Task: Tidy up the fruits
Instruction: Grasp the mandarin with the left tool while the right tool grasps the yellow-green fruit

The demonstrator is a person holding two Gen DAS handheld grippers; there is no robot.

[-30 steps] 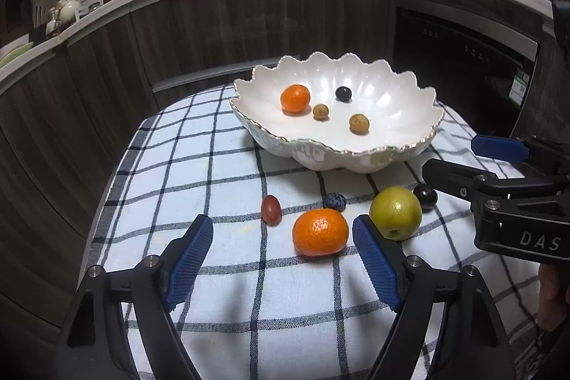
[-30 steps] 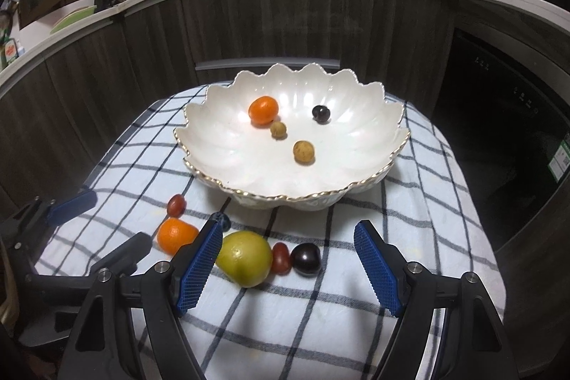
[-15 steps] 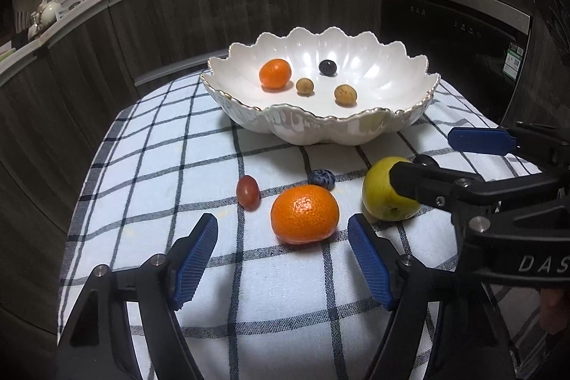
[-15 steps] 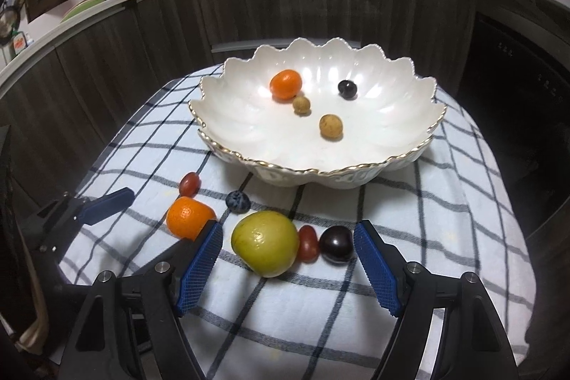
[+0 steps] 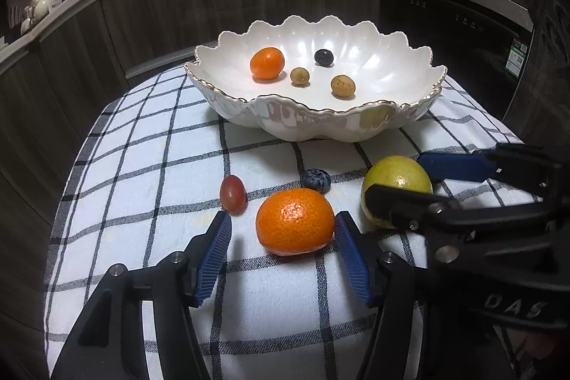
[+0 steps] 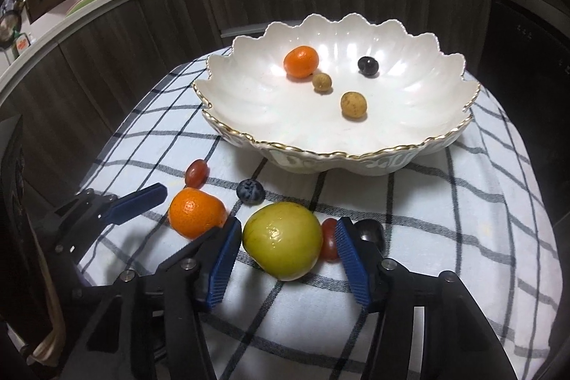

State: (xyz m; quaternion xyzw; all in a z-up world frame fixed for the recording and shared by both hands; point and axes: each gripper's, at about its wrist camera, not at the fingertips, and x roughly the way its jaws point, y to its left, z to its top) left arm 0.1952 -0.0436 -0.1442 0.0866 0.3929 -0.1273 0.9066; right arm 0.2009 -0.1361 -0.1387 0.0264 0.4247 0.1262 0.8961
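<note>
A white scalloped bowl (image 5: 409, 114) (image 6: 256, 130) holds a small orange (image 5: 267, 63), two brown fruits and a dark berry. On the checked cloth lie a large orange (image 5: 295, 221) (image 6: 196, 212), a yellow-green fruit (image 5: 395, 175) (image 6: 283, 244), a red grape (image 5: 232, 189), a blueberry (image 5: 315, 180) and, in the right wrist view, a second red grape (image 6: 328, 239) and a dark fruit (image 6: 370, 232). My left gripper (image 5: 283, 243) is open around the large orange, its right pad touching it. My right gripper (image 6: 286, 250) is open around the yellow-green fruit.
The cloth-covered table (image 5: 142, 166) is small and round, its edges dropping off left and front. Dark wood cabinets (image 5: 178, 6) and a counter curve behind it. A dark appliance (image 5: 445, 34) stands at the right.
Both grippers have moved forward and down. The left jaws now straddle the large orange and the right jaws straddle the yellow-green fruit. Both jaws have narrowed a little.
</note>
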